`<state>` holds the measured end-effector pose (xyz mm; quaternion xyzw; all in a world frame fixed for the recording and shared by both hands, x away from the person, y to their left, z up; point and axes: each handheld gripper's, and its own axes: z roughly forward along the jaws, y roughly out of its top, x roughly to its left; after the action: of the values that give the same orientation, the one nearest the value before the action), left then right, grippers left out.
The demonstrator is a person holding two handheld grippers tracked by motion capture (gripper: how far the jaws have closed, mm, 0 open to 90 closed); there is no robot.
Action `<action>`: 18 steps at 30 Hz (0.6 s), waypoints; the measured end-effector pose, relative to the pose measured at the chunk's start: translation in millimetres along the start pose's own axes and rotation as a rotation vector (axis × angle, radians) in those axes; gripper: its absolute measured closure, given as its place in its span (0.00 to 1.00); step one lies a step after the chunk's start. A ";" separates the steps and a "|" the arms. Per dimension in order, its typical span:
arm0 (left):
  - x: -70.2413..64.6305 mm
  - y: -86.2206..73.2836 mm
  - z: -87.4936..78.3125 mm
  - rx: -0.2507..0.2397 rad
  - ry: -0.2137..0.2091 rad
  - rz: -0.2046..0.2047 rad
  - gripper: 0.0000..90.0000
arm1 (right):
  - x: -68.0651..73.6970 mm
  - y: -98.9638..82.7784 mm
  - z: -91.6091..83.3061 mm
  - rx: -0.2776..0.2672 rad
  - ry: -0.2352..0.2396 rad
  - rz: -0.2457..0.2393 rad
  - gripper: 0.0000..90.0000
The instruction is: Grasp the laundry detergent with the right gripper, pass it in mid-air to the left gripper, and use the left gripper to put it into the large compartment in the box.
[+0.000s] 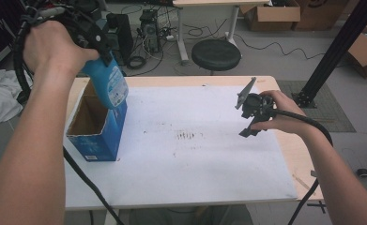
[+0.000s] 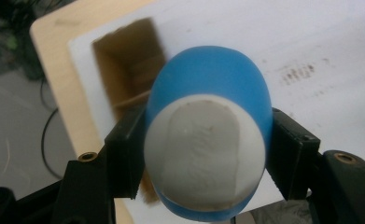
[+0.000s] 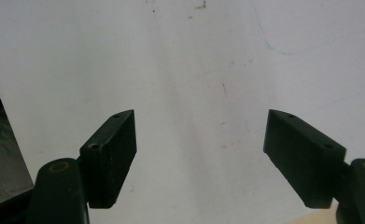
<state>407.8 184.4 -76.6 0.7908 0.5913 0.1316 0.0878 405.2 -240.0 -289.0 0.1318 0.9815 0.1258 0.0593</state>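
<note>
High view | blue bottle (image 1: 107,82) is clamped by left gripper (image 1: 94,44), hung just above the open blue box (image 1: 99,126), seemingly for lowering inside | right gripper (image 1: 252,110) is held empty, jaws spread, well apart over white sheet (image 1: 195,154).

bottle (image 1: 110,82) above box (image 1: 96,136), table's (image 1: 195,159) left

a black stool (image 1: 216,54) stands beyond the table (image 1: 284,140). cardboard boxes (image 1: 271,14) sit on the floor behind it.
</note>
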 end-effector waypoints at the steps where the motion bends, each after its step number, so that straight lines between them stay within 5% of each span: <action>1: 0.0 0.0 0.0 0.000 0.000 0.000 0.43 | 0.0 0.0 0.0 0.000 0.000 0.000 0.29; 2: 8.2 -2.5 0.6 0.012 0.017 -0.046 0.43 | -1.6 -4.2 -1.1 0.006 -0.007 0.004 0.29; 6: 22.9 -8.3 4.0 0.028 0.048 -0.123 0.43 | -3.6 -11.4 -2.7 0.006 -0.010 0.017 0.29; 18: 43.6 -20.0 21.2 0.060 0.083 -0.215 0.43 | -7.6 -26.9 -5.1 0.013 -0.016 0.037 0.29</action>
<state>407.8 232.3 -98.0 0.7190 0.6795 0.1362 0.0532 405.1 -268.4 -290.5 0.1513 0.9792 0.1195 0.0639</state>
